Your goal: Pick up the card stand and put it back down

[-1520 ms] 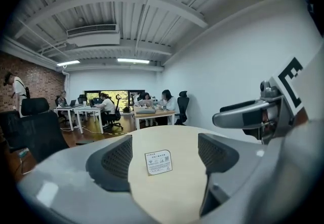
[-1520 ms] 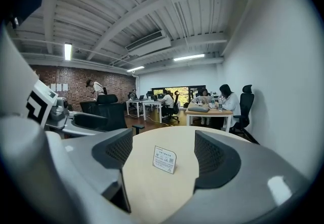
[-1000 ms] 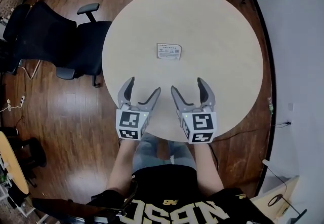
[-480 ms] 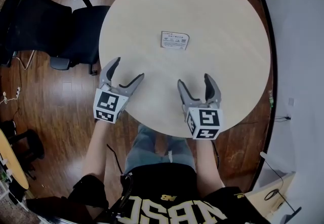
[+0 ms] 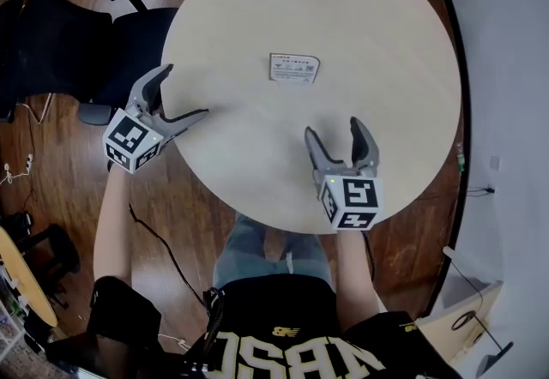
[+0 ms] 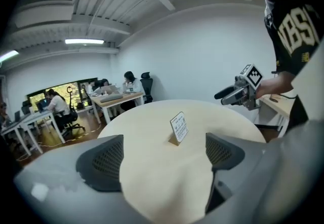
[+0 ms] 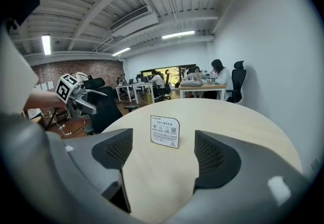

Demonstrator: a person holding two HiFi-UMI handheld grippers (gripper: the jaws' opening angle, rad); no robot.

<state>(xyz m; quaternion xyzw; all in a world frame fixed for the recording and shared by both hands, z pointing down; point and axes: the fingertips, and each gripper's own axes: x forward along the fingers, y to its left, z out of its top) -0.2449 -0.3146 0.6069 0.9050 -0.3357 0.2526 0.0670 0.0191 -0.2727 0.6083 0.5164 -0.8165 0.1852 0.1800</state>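
The card stand [image 5: 293,68], a small white printed card with rounded corners, stands upright on the round beige table [image 5: 386,43] near its middle. It also shows in the left gripper view [image 6: 177,127] and the right gripper view [image 7: 165,131]. My left gripper [image 5: 182,96] is at the table's left edge, well away from the stand; its jaws are opening with nothing between them. My right gripper [image 5: 337,133] hovers over the near side of the table, open and empty, pointing at the stand from a short distance.
A black office chair [image 5: 129,47] stands close to the table's left side, by my left gripper. Dark wood floor [image 5: 51,180] surrounds the table. A white wall [image 5: 515,69] runs along the right. Desks with seated people [image 7: 200,81] are far behind.
My left gripper has swung out left from the near edge to the table's left rim and spread wider. The right gripper has shifted slightly right and forward. The card stand has not moved.
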